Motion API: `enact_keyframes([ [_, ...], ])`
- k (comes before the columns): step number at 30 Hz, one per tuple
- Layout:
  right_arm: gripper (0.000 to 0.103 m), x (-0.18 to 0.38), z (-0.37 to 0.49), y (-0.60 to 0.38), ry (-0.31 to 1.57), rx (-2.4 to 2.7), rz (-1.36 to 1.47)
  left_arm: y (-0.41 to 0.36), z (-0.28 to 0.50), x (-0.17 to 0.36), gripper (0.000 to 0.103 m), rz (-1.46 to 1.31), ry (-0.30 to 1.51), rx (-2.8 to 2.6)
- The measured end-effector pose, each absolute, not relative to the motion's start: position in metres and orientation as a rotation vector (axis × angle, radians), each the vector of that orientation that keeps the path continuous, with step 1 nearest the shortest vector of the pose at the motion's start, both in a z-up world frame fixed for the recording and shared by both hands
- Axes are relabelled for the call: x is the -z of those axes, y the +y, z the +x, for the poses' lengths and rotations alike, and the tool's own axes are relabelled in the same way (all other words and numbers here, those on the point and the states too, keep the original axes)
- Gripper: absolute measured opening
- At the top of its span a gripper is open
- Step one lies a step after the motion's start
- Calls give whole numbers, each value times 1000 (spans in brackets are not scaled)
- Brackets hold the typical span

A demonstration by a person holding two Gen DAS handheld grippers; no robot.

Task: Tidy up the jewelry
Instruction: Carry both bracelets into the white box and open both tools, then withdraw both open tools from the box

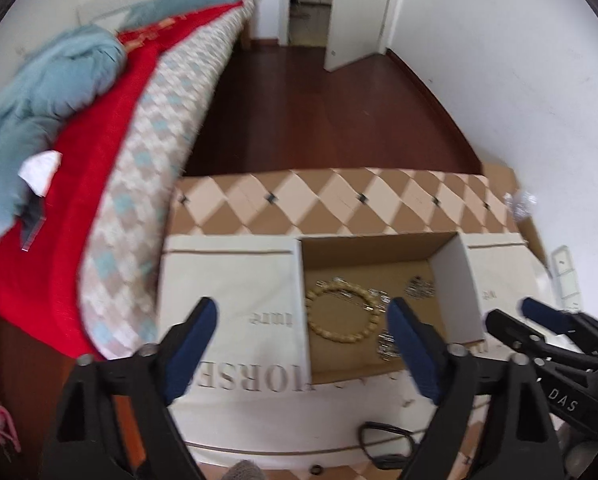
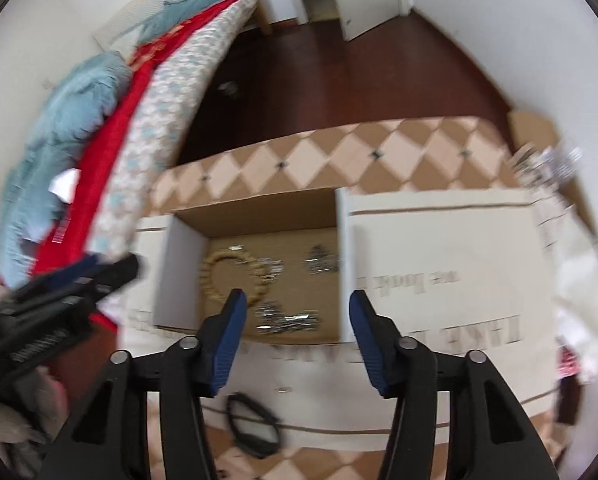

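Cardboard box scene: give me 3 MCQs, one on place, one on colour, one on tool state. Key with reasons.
1. Where does the beaded bracelet lie?
A. on the bed
B. inside the cardboard box
C. on the wood floor

2. What colour are the pads of the left tool?
A. blue
B. orange
C. white

3. How does the right tool stand?
A. shut on the bracelet
B. shut, empty
C. open, empty

Key: 1 B, the bracelet rests on the box bottom; 2 A, both pads show blue; 3 C, a wide gap shows between its pads with nothing in it.
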State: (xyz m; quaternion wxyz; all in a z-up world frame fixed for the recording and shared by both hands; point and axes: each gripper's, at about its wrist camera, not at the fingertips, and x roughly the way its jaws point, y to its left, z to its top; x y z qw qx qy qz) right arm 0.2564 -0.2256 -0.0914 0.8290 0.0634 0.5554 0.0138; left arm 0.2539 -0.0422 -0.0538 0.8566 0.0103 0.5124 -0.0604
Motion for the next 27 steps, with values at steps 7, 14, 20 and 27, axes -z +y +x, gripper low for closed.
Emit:
enact_keyframes([
  [7, 102, 103, 253, -226, 1207, 58, 30, -33, 237, 61, 102, 116, 1042, 21],
  [14, 103, 97, 248, -217, 1177, 83, -9, -32, 224, 67, 102, 121, 1052, 13],
  [20, 103, 81, 238, -213, 1146, 84, -21, -33, 209, 54, 102, 104, 1025, 12],
  [27, 103, 57, 212, -206, 1092, 88, -47, -32, 182, 31, 102, 91, 968, 2],
])
